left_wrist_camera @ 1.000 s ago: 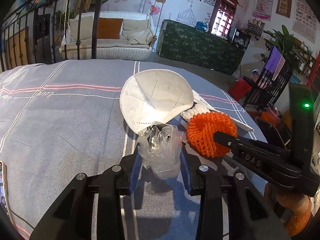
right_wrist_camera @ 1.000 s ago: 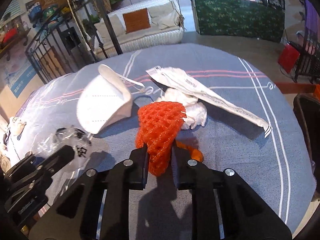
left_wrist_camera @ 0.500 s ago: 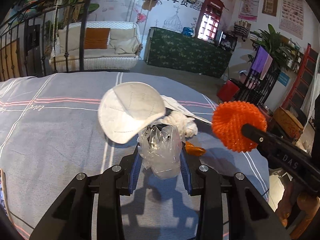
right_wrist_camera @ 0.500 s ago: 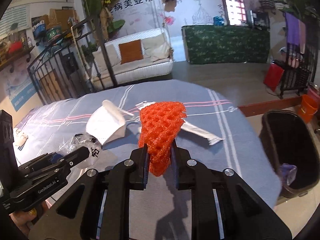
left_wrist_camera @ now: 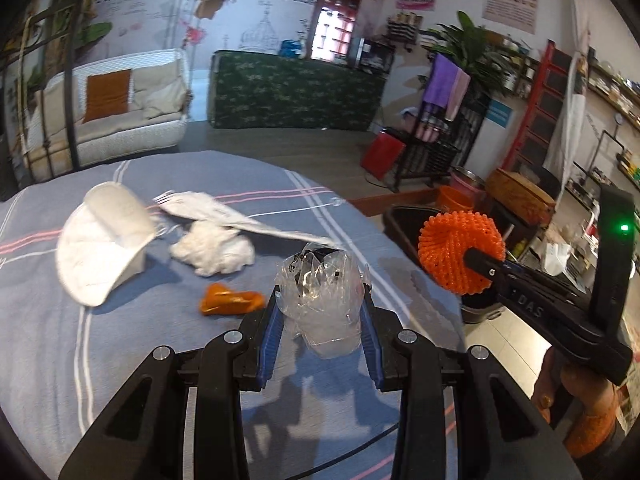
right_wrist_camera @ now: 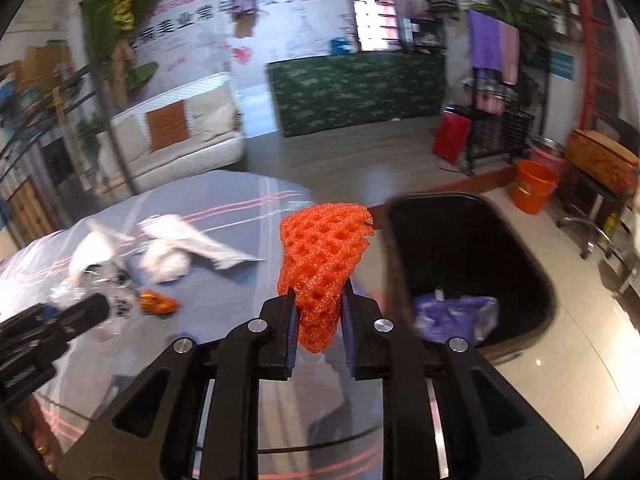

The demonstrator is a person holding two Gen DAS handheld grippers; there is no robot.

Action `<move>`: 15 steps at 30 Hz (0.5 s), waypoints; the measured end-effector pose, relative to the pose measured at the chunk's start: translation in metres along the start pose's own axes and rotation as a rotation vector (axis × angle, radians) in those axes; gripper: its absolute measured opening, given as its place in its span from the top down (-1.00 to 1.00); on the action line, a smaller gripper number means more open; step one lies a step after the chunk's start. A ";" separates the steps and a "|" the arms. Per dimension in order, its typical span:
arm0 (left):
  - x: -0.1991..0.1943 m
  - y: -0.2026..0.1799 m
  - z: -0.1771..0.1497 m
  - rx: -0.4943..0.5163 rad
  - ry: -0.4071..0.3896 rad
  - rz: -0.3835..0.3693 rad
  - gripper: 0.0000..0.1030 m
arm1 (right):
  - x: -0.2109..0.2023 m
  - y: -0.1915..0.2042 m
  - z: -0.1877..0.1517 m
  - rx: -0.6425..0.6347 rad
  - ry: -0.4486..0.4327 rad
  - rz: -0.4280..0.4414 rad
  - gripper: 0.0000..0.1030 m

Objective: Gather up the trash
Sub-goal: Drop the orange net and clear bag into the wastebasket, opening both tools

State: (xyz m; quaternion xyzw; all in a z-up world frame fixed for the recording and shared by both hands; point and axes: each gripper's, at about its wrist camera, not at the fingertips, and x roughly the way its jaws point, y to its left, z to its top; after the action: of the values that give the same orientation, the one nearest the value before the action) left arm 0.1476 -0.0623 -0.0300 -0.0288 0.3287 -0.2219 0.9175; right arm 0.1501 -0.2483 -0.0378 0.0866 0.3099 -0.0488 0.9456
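My left gripper [left_wrist_camera: 320, 312] is shut on a crumpled clear plastic wrapper [left_wrist_camera: 320, 300], held above the table. My right gripper [right_wrist_camera: 319, 312] is shut on an orange foam net [right_wrist_camera: 320, 264]; it also shows in the left wrist view [left_wrist_camera: 460, 256], near the table's right edge. A black trash bin [right_wrist_camera: 520, 264] stands on the floor just right of the table, with a purple bag [right_wrist_camera: 456, 316] inside. On the cloth lie a white face mask [left_wrist_camera: 100, 248], a white tissue wad [left_wrist_camera: 214, 250], a long white wrapper [left_wrist_camera: 240, 220] and an orange scrap [left_wrist_camera: 230, 300].
The round table has a blue-grey striped cloth [left_wrist_camera: 80, 360]. An orange bucket [right_wrist_camera: 534, 192], a red bin [right_wrist_camera: 450, 140] and a black rack [right_wrist_camera: 496, 136] stand on the floor beyond the trash bin. A sofa [right_wrist_camera: 180, 132] is behind.
Both grippers have lifted and swung right with their loads. The right gripper carried the foam net from over the table to beside the bin. An orange scrap stays on the cloth.
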 end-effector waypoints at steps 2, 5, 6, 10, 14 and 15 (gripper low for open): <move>0.006 -0.010 0.004 0.021 0.006 -0.025 0.31 | 0.003 -0.014 0.001 0.024 -0.001 -0.031 0.63; 0.017 -0.023 0.008 0.043 0.020 -0.066 0.31 | 0.012 -0.041 0.001 0.057 0.003 -0.081 0.63; 0.019 -0.027 0.007 0.049 0.022 -0.072 0.31 | 0.015 -0.050 0.001 0.061 0.004 -0.104 0.63; 0.032 -0.046 0.005 0.068 0.046 -0.107 0.31 | 0.032 -0.077 -0.001 0.077 0.025 -0.159 0.63; 0.045 -0.064 0.006 0.096 0.071 -0.137 0.31 | 0.056 -0.103 0.000 0.109 0.062 -0.187 0.63; 0.046 -0.068 0.005 0.103 0.073 -0.142 0.31 | 0.065 -0.111 0.000 0.126 0.080 -0.185 0.63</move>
State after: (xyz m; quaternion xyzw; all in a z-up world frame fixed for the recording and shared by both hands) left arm 0.1557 -0.1440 -0.0398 0.0033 0.3473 -0.3038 0.8872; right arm 0.1864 -0.3597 -0.0916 0.1189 0.3505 -0.1516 0.9165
